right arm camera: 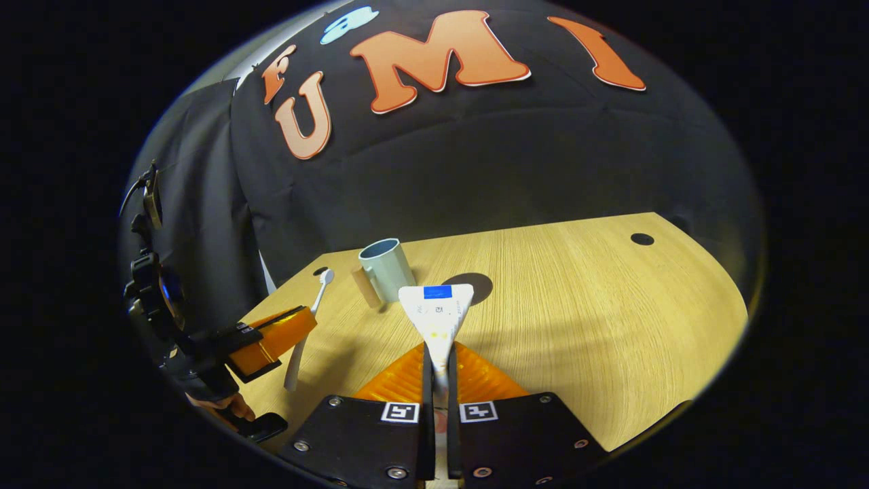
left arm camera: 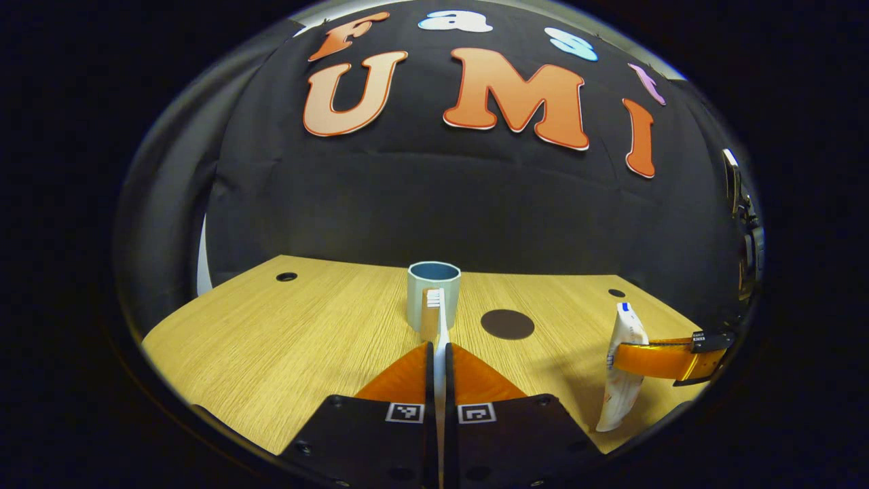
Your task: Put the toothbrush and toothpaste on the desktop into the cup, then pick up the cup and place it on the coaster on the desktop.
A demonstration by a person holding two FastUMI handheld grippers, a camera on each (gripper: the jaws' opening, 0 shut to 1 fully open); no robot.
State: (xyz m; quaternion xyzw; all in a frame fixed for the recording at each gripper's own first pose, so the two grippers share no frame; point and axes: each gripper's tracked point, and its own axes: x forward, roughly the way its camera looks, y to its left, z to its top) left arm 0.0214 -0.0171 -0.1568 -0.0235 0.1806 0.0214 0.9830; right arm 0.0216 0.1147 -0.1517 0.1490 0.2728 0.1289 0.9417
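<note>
1. Toward the left edge of the wooden desktop (left arm camera: 271,353), in the right gripper view, the left gripper (right arm camera: 285,333) has its fingers closed on the toothbrush (right arm camera: 307,324), well above the wood; a hand (right arm camera: 231,406) shows below it at the near-left corner.
2. Seen from the left gripper view, the left gripper (left arm camera: 438,363) clamps the toothbrush (left arm camera: 438,319) between nearly closed fingers. Its long axis runs straight ahead along the fingers, bristle head (left arm camera: 434,297) leading and pointing at the cup (left arm camera: 434,292).
3. Near the middle of the far edge, the cup stands upright with its mouth open upward, and a brown handle sits low on its side. Nothing lies between the brush head and the cup.
4. Just right of the cup, the dark round coaster (left arm camera: 507,324) lies flat on the desktop, apart from it and bare.
5. Toward the right edge, in the left gripper view, the right gripper (left arm camera: 621,358) pinches the toothpaste (left arm camera: 624,370) across its middle; the tube hangs roughly upright, off the wood.
6. From the right gripper view, the right gripper (right arm camera: 438,367) holds the toothpaste (right arm camera: 436,312) in nearly closed fingers, its flat crimped end pointing forward toward the coaster (right arm camera: 478,285) and cup (right arm camera: 387,268).
</note>
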